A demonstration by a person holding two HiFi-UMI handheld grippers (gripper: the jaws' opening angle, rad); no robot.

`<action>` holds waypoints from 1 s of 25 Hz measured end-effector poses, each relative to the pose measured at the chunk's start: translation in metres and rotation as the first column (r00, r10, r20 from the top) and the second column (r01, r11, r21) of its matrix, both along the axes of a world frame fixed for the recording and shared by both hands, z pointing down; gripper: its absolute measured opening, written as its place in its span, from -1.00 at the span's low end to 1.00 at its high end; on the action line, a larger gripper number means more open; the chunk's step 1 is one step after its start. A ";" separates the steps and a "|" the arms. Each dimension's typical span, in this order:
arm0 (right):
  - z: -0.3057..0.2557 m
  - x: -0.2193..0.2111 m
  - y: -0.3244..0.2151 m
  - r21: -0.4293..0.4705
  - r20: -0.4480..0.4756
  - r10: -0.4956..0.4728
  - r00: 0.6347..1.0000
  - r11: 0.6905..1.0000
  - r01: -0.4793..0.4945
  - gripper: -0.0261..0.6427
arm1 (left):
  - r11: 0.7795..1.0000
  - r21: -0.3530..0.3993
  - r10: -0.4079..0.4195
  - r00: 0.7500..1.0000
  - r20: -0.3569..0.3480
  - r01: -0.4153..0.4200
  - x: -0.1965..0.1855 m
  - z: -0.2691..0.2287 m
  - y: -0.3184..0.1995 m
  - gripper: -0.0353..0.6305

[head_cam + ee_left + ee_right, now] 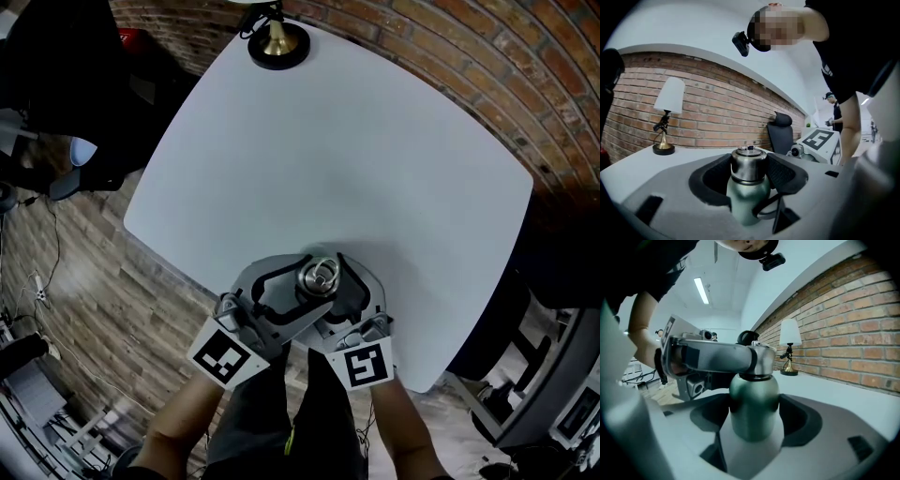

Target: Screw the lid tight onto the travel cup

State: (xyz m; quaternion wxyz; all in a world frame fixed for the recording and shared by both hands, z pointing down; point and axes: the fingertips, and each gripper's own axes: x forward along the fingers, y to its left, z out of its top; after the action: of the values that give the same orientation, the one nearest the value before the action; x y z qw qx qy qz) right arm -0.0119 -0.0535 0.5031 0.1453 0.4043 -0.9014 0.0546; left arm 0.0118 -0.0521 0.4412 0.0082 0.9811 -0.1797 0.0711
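Observation:
A green travel cup (746,199) with a steel lid (748,164) stands upright on the white table (328,150), near its front edge. A dark strap loop (765,209) hangs at the cup's side. My left gripper (749,174) has its dark pads on either side of the lid and close to it, but not pressing on it. My right gripper (754,420) stands wide around the cup's green body (753,401), with its pads off the body. In the head view both grippers meet around the lid (319,276) from below.
A small lamp (278,42) with a brass base and white shade stands at the table's far corner. A brick wall (717,117) runs behind the table. A black office chair (780,133) is off to the side, and wood flooring (84,272) lies to the left.

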 end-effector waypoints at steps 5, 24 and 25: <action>0.001 0.001 0.000 -0.002 0.000 -0.024 1.000 1.000 0.024 0.03 | 0.965 -0.013 0.262 0.965 -0.010 -0.262 0.002 0.001 0.004 -0.18; 0.002 0.001 0.000 -0.012 -0.008 -0.054 0.999 0.998 0.053 0.03 | 0.741 -0.052 0.670 0.742 -0.013 -0.670 0.003 -0.001 0.008 -0.15; 0.002 0.000 0.001 -0.010 -0.007 -0.053 0.999 0.999 0.053 0.03 | 0.731 -0.056 0.680 0.733 -0.019 -0.680 0.003 -0.002 0.009 -0.15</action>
State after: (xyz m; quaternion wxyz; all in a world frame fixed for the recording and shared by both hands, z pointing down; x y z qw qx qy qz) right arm -0.0115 -0.0530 0.5049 0.1521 0.3797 -0.9109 0.0537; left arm 0.0144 -0.0433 0.4392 0.0104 0.9781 0.1936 0.0758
